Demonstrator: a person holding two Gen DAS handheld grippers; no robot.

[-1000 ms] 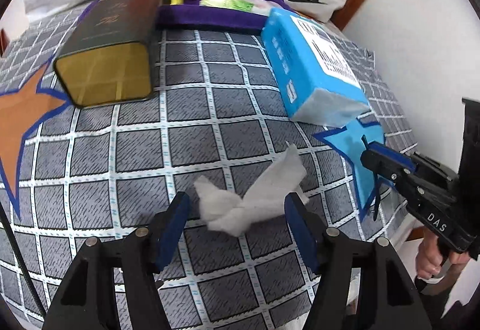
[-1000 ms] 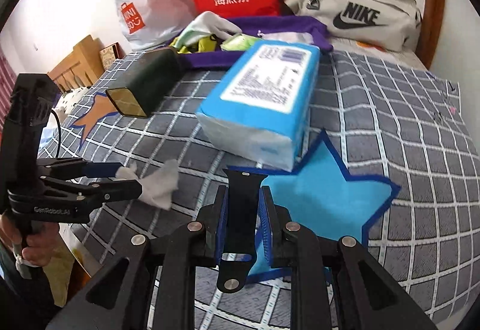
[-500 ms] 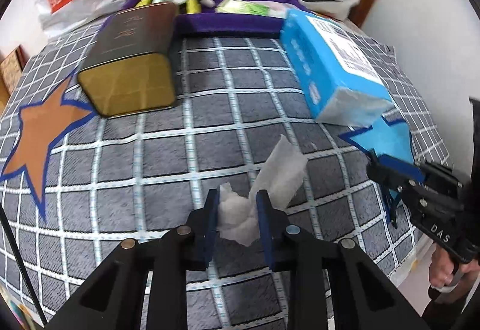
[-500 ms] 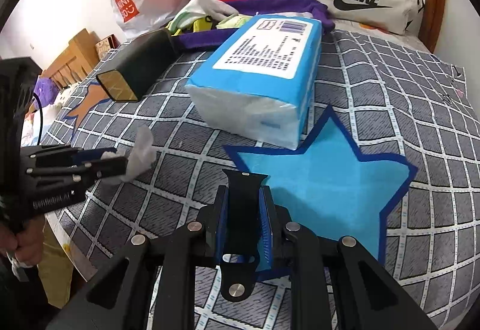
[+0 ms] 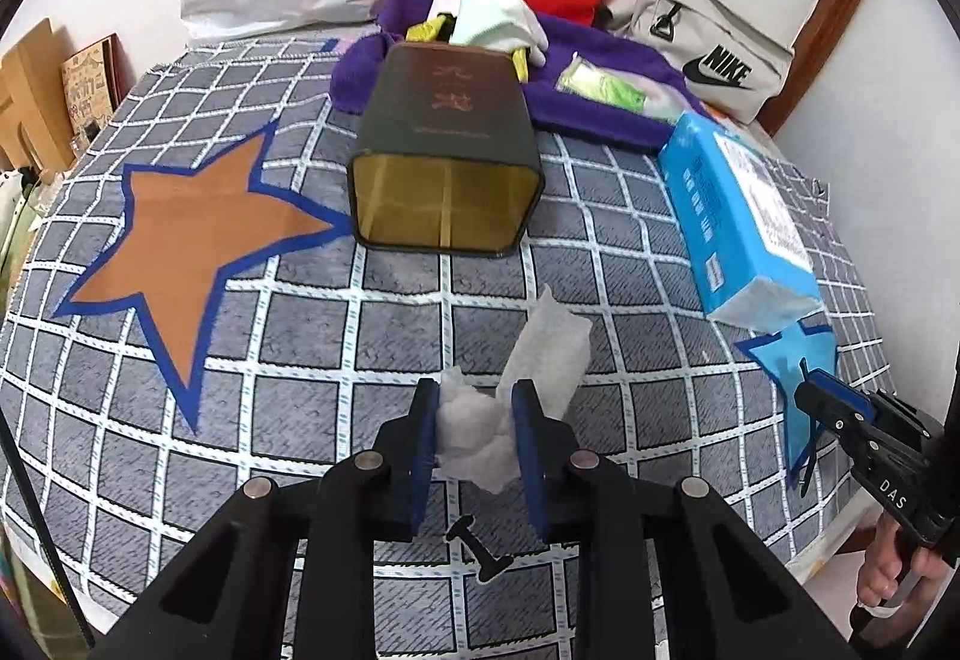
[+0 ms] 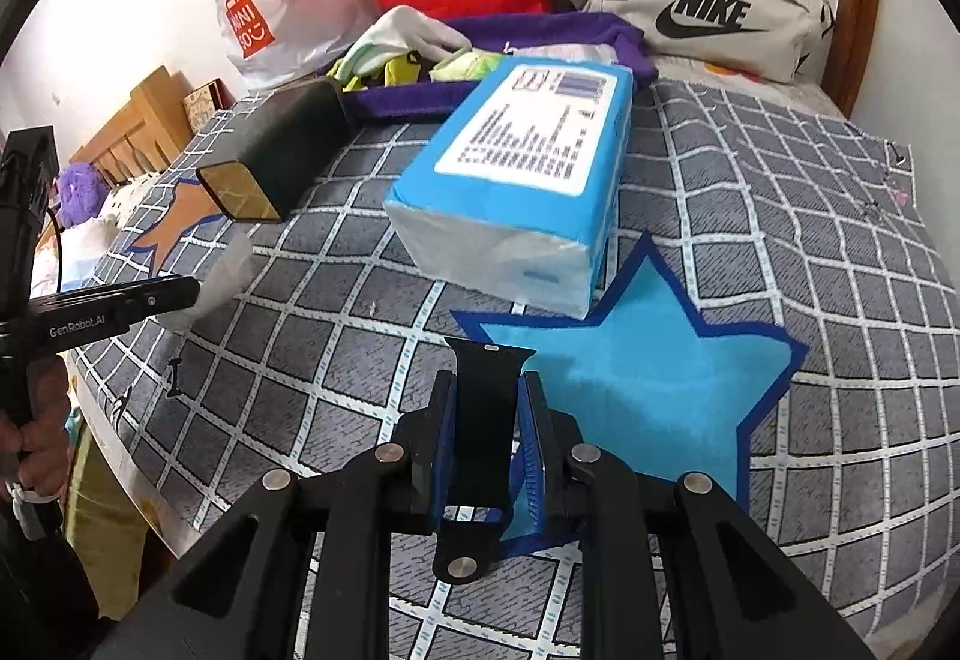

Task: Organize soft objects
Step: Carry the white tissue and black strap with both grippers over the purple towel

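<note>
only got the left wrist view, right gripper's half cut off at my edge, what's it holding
Observer: The right gripper has its fingers shut on a black watch strap.
Operator: where is it over the bed
Observer: Above the near edge of the blue star patch, in front of the blue tissue pack. How high, I cannot tell.
Operator: anything off the bed i'm missing
Observer: A purple fluffy thing sits beyond the bed's edge, by the wooden frame.
</note>
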